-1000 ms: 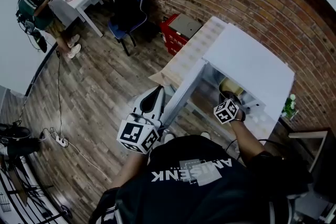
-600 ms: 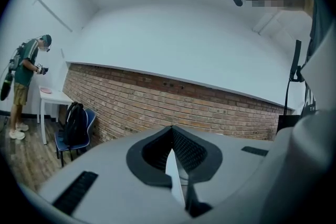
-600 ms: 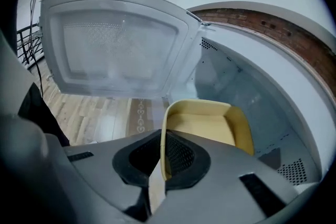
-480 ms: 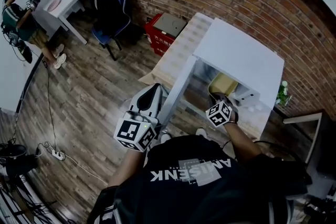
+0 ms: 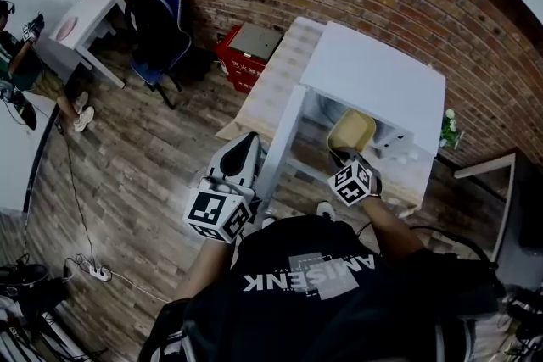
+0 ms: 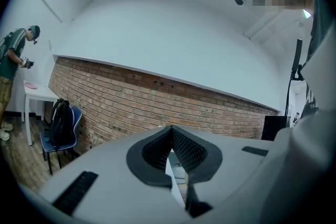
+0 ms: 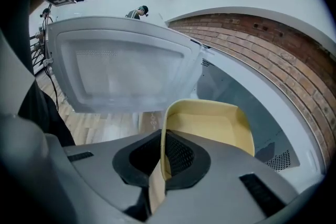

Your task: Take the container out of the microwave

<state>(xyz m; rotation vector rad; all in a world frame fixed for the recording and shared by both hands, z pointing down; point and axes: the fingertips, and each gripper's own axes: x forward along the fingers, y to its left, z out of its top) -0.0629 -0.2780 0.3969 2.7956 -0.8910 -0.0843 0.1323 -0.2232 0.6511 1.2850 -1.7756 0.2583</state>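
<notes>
Compared with a second ago, the yellow container is pulled further out of the white microwave, now at its opening. Its near wall is pinched tight by the right gripper, tub just beyond the jaws. The edge of the open door is clamped by the left gripper.

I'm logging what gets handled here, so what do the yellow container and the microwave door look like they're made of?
The yellow container: probably plastic; thin wall, even matte pale yellow, rounded moulded corners. The microwave door: likely white plastic frame, smooth with soft sheen; window panel looks frosted, glass or plastic unclear.
</notes>
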